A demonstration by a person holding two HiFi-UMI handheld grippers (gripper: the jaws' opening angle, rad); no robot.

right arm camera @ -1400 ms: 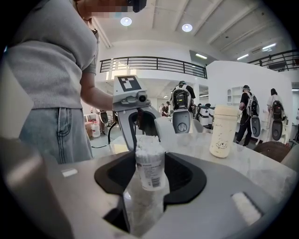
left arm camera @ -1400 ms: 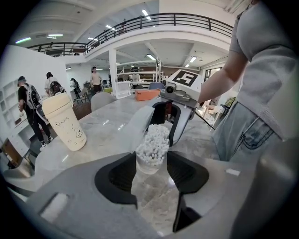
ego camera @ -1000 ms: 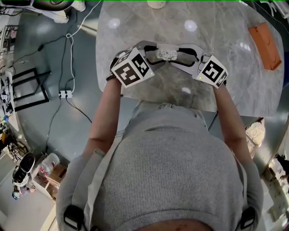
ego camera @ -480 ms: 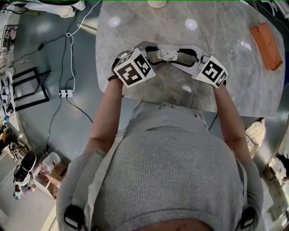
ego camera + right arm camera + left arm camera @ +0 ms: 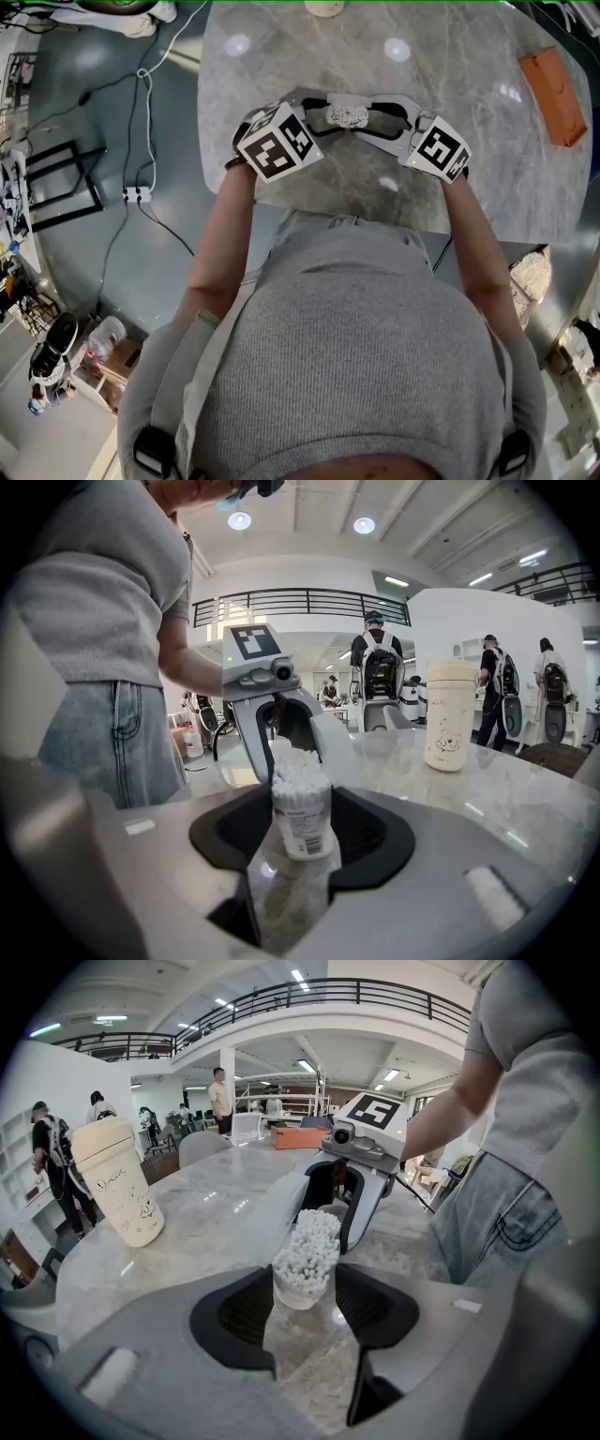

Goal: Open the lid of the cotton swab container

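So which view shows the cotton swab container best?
The right gripper view: the cotton swab container stands close, label visible. The left gripper view shows mainly swab tips; the head view, only a small white speck.

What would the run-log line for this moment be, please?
left claw: gripping clear plastic cotton swab container | right claw: gripping same container | lid: not discernible

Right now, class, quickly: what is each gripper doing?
Left gripper: closed on the cotton swab container.
Right gripper: closed on the same container, from the opposite side.
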